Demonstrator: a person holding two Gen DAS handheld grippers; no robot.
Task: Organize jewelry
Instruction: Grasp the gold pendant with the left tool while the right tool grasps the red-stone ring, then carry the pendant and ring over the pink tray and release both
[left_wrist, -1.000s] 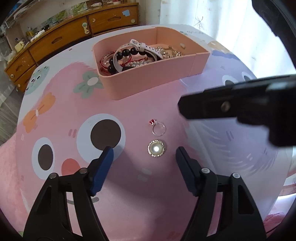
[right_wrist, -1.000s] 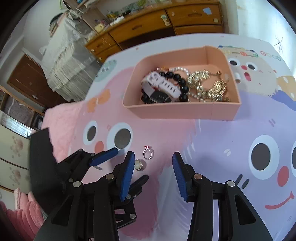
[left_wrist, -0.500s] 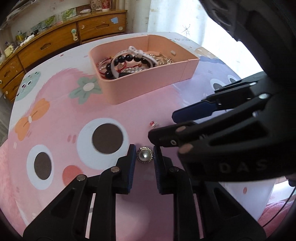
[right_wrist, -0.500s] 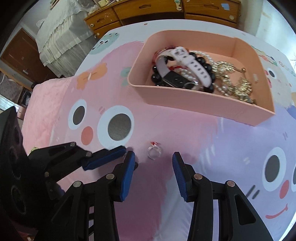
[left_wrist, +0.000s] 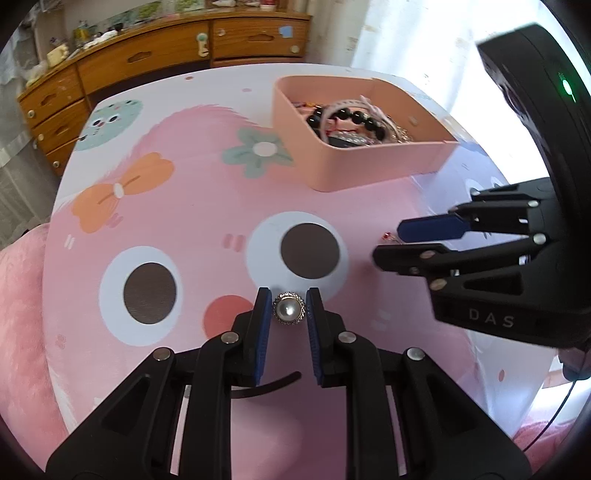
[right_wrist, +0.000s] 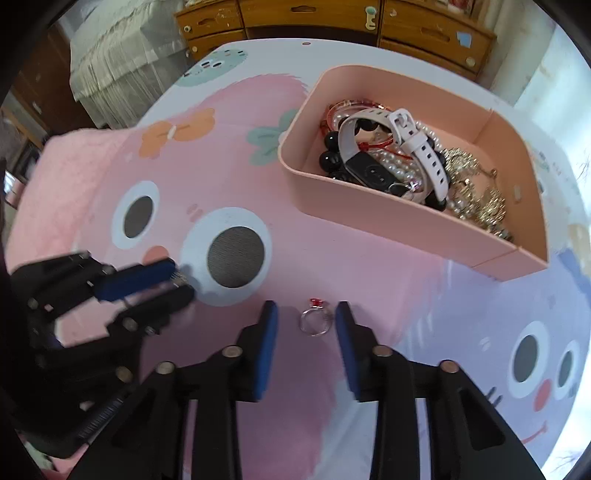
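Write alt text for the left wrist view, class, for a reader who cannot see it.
The left gripper pinches a pearl brooch above a pink cartoon tablecloth. The right gripper reaches in at right, and a pink tray of jewelry sits behind.

brooch (left_wrist: 288, 309): between the fingers of the left hand-held gripper (left_wrist: 287, 312), touching both pads
ring (right_wrist: 315, 322): on the surface (right_wrist: 424, 295), between the spread fingers of the right hand-held gripper (right_wrist: 306, 326), touching neither
grippers: side by side, left one just left of the right one
tray (right_wrist: 369, 201): on the surface, behind ring and right gripper
watch (right_wrist: 388, 155): in tray, on top of beads and chains
dresser (left_wrist: 147, 62): behind the surface
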